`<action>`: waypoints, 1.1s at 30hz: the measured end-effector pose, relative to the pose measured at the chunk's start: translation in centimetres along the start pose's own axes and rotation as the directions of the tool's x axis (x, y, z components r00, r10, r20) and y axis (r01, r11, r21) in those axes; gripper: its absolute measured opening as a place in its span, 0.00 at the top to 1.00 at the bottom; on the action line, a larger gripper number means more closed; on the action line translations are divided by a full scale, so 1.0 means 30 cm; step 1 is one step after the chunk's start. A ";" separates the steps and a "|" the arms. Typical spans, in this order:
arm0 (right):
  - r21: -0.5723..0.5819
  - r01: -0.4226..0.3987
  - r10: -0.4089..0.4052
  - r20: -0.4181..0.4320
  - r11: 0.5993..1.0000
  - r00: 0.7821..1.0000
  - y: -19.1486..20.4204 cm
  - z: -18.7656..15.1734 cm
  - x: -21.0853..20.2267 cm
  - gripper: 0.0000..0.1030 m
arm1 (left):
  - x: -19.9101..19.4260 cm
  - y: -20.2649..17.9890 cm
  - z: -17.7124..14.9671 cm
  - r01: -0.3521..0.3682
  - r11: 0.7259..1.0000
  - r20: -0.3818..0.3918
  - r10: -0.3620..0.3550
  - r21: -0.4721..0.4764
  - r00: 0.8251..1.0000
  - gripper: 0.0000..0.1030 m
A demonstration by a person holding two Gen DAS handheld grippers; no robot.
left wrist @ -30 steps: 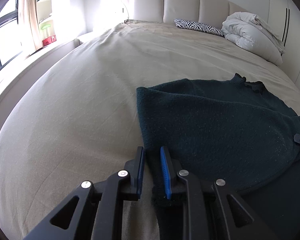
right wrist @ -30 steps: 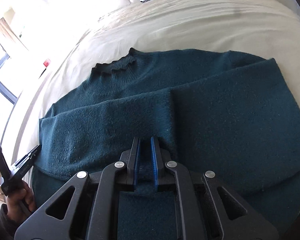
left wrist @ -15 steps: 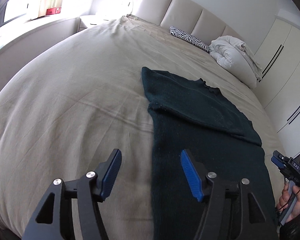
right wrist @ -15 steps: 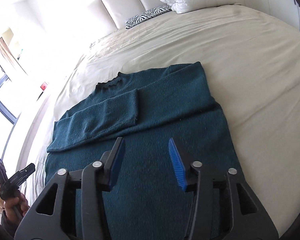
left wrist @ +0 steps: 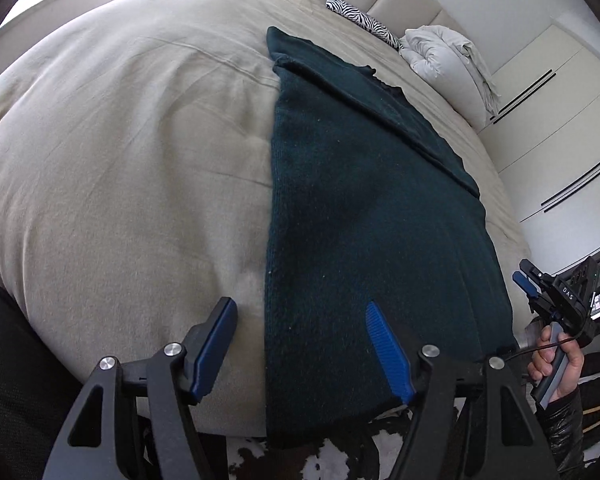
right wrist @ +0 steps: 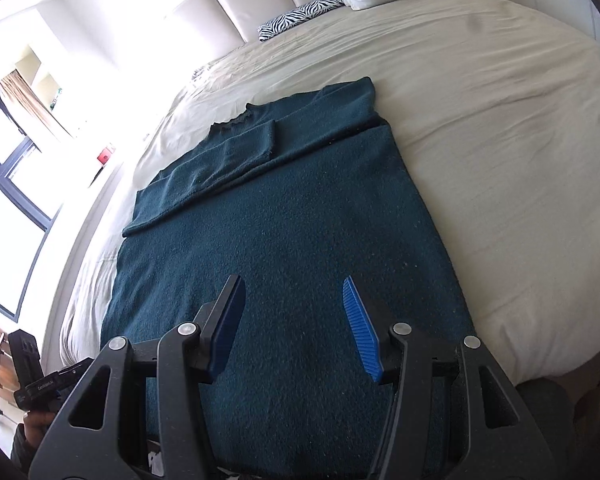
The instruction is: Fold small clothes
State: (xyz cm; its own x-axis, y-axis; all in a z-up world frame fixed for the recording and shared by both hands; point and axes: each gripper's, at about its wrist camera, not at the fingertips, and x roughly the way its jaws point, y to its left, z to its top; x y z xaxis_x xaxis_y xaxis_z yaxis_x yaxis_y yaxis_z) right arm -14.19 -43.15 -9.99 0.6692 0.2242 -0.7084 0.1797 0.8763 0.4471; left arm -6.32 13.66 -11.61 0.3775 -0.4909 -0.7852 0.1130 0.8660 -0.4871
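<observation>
A dark teal knit sweater (left wrist: 364,208) lies flat on the beige bed, both sleeves folded across its chest; it also shows in the right wrist view (right wrist: 284,248). Its hem hangs at the near bed edge. My left gripper (left wrist: 300,344) is open and empty above the hem's left corner, one finger over the sheet, one over the sweater. My right gripper (right wrist: 292,324) is open and empty above the lower body of the sweater. The right gripper (left wrist: 556,292) shows at the far right of the left wrist view, and the left gripper (right wrist: 36,384) at the lower left of the right wrist view.
The bed (left wrist: 120,152) spreads wide to the left of the sweater and to its right (right wrist: 500,140). A zebra pillow (right wrist: 300,16) and a white duvet bundle (left wrist: 448,64) lie by the headboard. Wardrobe doors (left wrist: 560,120) stand to the right. A window (right wrist: 4,184) is on the left.
Both grippers let go of the folded sleeves, opened wide and pulled back toward the sweater's hem at the near bed edge. The sleeves now lie across the chest.
</observation>
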 end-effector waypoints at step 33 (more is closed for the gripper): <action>0.187 0.082 -0.013 -0.341 0.979 0.940 -0.348 -0.188 -0.115 0.83 | 0.044 -0.013 -0.061 0.003 0.999 -0.148 0.003 0.042 0.989 0.93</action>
State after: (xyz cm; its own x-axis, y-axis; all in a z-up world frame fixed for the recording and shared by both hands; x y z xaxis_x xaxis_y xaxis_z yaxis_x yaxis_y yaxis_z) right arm -22.44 -50.66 -15.30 0.3810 0.3443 -0.8580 0.3651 0.7966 0.4818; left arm -7.57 12.49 -13.15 0.2381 -0.4970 -0.8345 0.1531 0.8676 -0.4731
